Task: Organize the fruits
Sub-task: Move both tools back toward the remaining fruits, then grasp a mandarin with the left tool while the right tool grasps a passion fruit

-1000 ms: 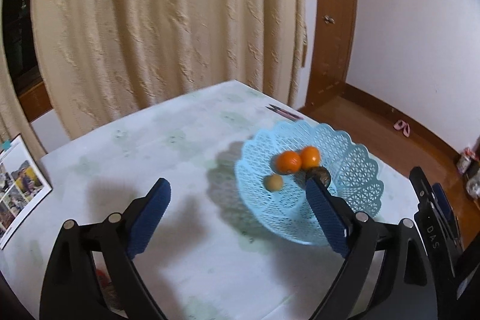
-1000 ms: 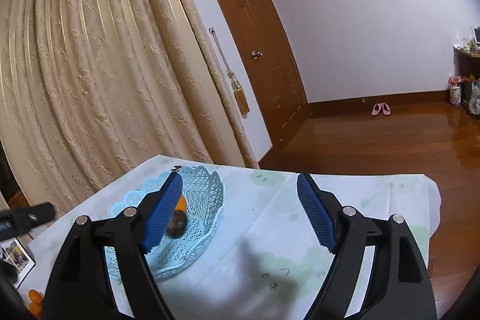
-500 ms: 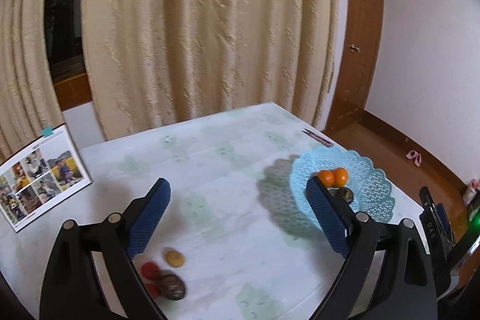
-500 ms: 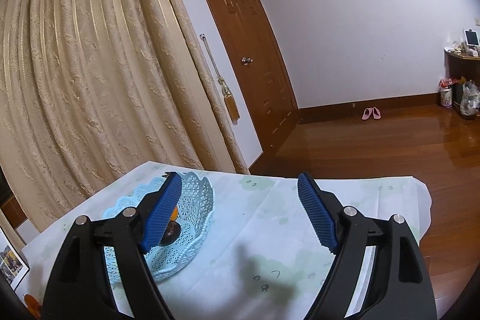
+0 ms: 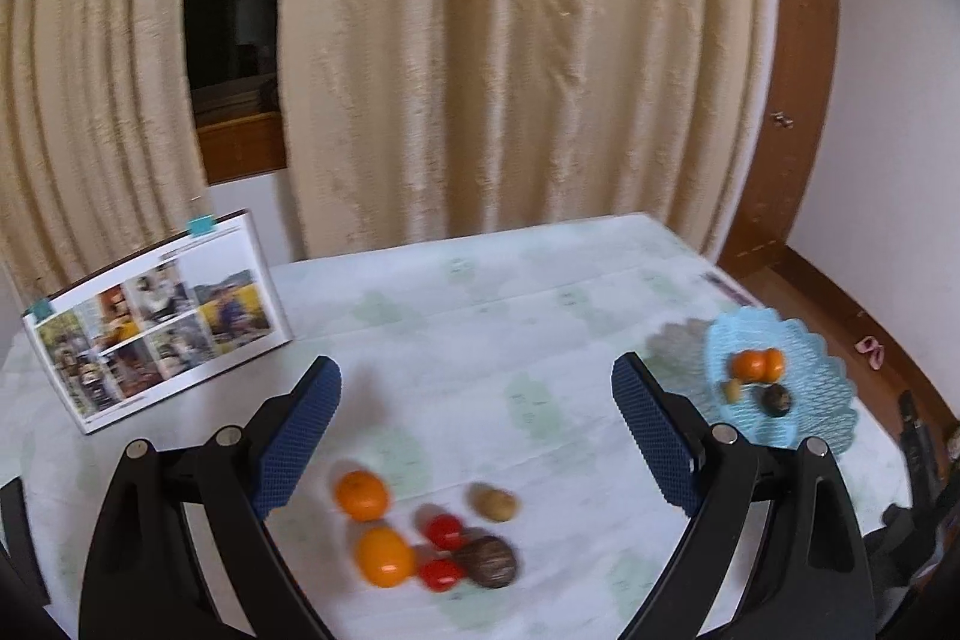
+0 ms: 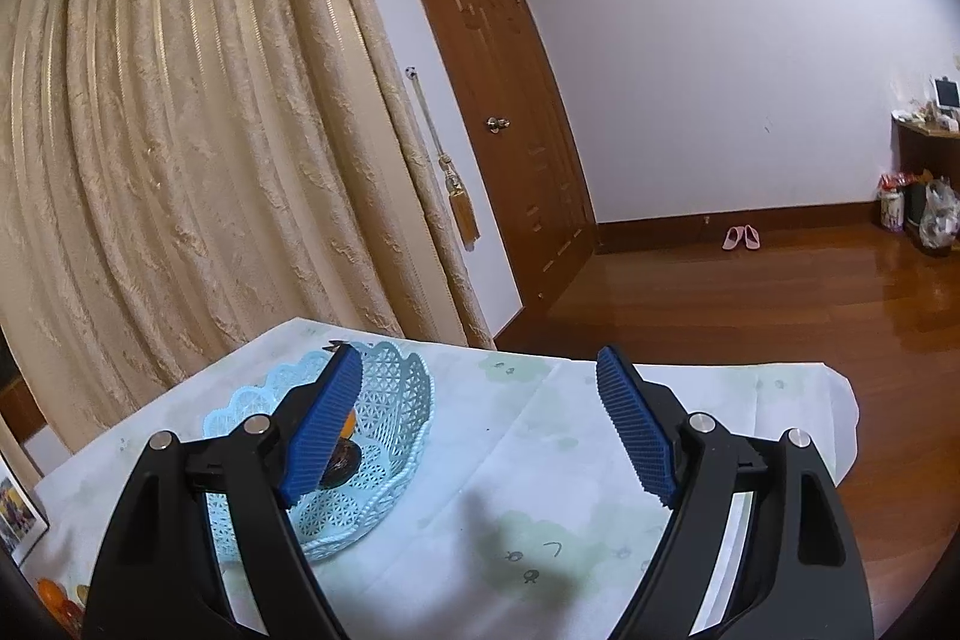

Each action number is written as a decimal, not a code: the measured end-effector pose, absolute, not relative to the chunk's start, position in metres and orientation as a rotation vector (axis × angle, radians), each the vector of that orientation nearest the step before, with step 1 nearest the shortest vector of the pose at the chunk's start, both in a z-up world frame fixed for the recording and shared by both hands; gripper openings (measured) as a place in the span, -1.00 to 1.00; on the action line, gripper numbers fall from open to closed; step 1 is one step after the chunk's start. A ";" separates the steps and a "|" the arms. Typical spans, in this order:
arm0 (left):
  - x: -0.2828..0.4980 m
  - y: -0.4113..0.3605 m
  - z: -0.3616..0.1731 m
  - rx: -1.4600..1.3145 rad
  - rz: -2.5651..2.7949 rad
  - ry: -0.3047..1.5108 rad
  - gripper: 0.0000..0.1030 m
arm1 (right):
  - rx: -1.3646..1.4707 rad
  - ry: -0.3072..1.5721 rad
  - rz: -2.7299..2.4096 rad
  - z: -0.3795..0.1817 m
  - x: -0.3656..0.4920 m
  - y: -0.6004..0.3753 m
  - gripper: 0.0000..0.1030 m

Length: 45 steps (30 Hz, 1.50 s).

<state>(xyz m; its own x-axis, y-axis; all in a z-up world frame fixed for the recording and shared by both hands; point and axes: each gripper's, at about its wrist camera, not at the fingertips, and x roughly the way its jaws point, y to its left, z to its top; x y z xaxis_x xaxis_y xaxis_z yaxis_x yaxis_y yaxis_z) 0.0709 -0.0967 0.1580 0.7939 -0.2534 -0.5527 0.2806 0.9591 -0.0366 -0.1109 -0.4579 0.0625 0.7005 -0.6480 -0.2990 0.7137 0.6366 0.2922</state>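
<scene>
My left gripper [image 5: 477, 436] is open and empty above the table. Below it lie loose fruits: two oranges [image 5: 361, 494] [image 5: 384, 556], two small red fruits [image 5: 444, 531], a tan fruit [image 5: 493, 502] and a dark brown one [image 5: 486, 561]. The light blue lattice basket [image 5: 822, 400] sits at the right and holds two oranges [image 5: 757, 364], a small tan fruit and a dark one. My right gripper [image 6: 480, 424] is open and empty beside the basket [image 6: 390, 436], whose fruit its left finger mostly hides.
A photo calendar [image 5: 156, 322] stands at the table's back left. Cream curtains hang behind the table. The table's right edge [image 6: 840, 400] drops to a wooden floor. The other gripper's black body [image 5: 918, 460] shows at the right edge.
The left gripper has swung left and back from the basket, bringing the loose fruit pile under it. The right gripper has barely moved. Both stay open.
</scene>
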 end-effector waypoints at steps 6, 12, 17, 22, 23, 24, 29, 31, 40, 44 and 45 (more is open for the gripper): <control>0.078 -0.071 0.134 0.061 -0.252 0.663 0.77 | 0.403 0.212 -0.718 0.066 -0.105 -0.441 0.59; 0.091 -0.051 0.109 0.060 -0.203 0.719 0.77 | 0.330 0.263 -0.525 0.076 -0.089 -0.395 0.59; 0.117 -0.033 0.081 0.009 -0.169 0.821 0.70 | 0.295 0.366 -0.316 0.074 -0.069 -0.357 0.59; 0.133 -0.031 0.052 -0.009 -0.165 0.918 0.62 | 0.266 0.483 -0.159 0.065 -0.051 -0.323 0.59; 0.134 -0.032 0.048 -0.009 -0.167 0.929 0.62 | 0.255 0.502 -0.132 0.062 -0.048 -0.314 0.59; 0.136 -0.033 0.045 -0.009 -0.172 0.941 0.62 | 0.248 0.515 -0.115 0.061 -0.045 -0.310 0.59; 0.138 -0.038 0.035 0.001 -0.181 0.968 0.62 | 0.236 0.596 -0.018 0.055 -0.033 -0.287 0.59; 0.140 -0.039 0.030 0.006 -0.177 0.977 0.58 | 0.240 0.619 0.008 0.052 -0.029 -0.282 0.59; 0.142 -0.046 0.011 0.014 -0.160 1.019 -0.21 | 0.216 0.680 0.090 0.045 -0.021 -0.263 0.59; 0.136 -0.046 0.020 0.018 -0.156 0.994 -0.22 | 0.182 0.709 0.144 0.042 -0.016 -0.249 0.59; 0.135 -0.046 0.024 0.018 -0.154 0.984 -0.22 | 0.176 0.714 0.155 0.042 -0.014 -0.247 0.59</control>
<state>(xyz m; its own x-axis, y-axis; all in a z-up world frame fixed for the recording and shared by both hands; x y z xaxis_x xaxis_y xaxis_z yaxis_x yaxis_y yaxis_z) 0.1351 -0.0456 0.0241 0.5436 -0.1213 -0.8305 0.1374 0.9890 -0.0545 -0.0139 -0.2471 0.0417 0.7454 0.2003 -0.6358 -0.0806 0.9739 0.2123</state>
